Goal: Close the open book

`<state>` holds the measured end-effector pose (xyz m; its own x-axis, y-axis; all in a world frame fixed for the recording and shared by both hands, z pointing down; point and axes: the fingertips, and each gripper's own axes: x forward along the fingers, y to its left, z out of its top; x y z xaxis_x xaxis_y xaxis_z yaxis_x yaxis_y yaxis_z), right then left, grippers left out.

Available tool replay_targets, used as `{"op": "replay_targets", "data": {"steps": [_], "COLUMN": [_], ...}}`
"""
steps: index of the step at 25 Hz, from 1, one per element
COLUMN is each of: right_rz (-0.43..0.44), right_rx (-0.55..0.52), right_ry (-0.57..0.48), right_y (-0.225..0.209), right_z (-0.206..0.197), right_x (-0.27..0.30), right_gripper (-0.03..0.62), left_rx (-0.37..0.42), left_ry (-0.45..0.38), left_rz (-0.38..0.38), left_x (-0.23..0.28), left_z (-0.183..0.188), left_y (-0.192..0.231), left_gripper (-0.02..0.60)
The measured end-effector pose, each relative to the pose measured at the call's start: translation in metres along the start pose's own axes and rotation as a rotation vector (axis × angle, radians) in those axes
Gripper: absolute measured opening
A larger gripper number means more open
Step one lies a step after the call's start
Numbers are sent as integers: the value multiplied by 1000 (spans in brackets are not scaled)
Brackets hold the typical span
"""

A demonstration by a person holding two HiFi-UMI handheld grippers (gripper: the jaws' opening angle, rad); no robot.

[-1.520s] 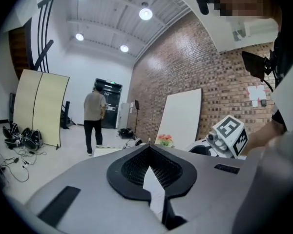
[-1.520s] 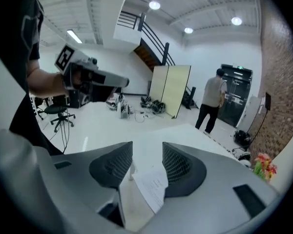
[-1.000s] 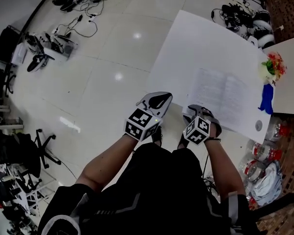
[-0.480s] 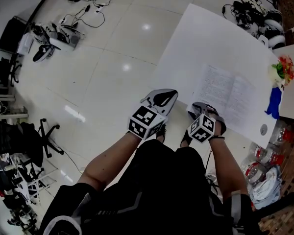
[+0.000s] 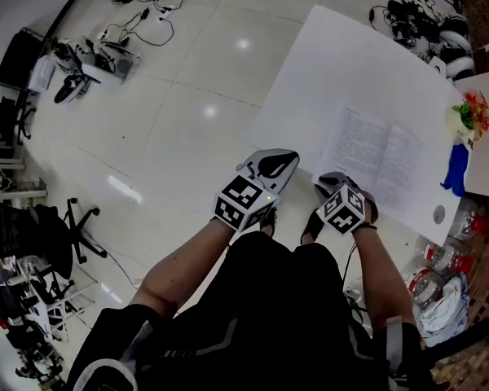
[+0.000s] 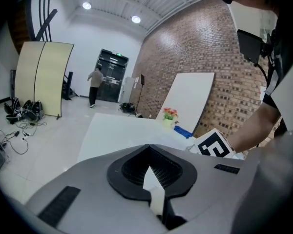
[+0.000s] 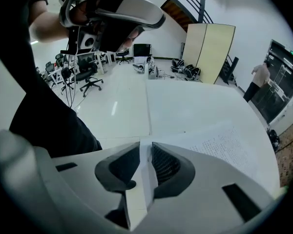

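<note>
Book [image 5: 373,155] lies open, pages up, close to the near edge of a white table [image 5: 342,63]. The right gripper [image 5: 326,179], whose jaws have just been closing, pinches the book's near left corner, a white edge filling the narrow gap between them. The left gripper [image 5: 287,156] hangs just beside it at the table's edge, jaws together and empty.

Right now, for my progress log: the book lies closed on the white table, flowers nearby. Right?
No: the book lies open, pages up, as the head view shows. It is on the white table, flowers nearby.
</note>
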<state>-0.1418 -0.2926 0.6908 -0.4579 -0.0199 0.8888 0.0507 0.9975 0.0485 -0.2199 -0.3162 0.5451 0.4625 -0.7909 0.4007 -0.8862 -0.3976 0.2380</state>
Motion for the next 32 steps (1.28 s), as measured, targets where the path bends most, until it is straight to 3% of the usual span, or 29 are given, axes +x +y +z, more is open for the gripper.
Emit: {"op": "replay_targets", "data": {"steps": [7,13,18,25,32], "right_rz": [38,-12,-102,-278,-407], "right_rx": [9,88,159,366,582], "right_ry": [-23,-84,-178,-366,-561], "right_y": [0,-5,-14,-25,-25], "right_z": [3,11,15,4,-26], "right_x": [-8,-25,-58,-117,-173], "right_gripper": [51,29,23,20,15], "left_rx": [4,3,12,35,92], "left_ry": [12,-1,-44,-86,-94], "left_rz": [-27,-39,-46,-65,-157], "left_x": [4,7,10,19,42], "left_z": [0,6,24,50,69], "left_y": [-6,-8,-16,-24,-61], "left_gripper": [-5,-5,-5,-5,-5]}}
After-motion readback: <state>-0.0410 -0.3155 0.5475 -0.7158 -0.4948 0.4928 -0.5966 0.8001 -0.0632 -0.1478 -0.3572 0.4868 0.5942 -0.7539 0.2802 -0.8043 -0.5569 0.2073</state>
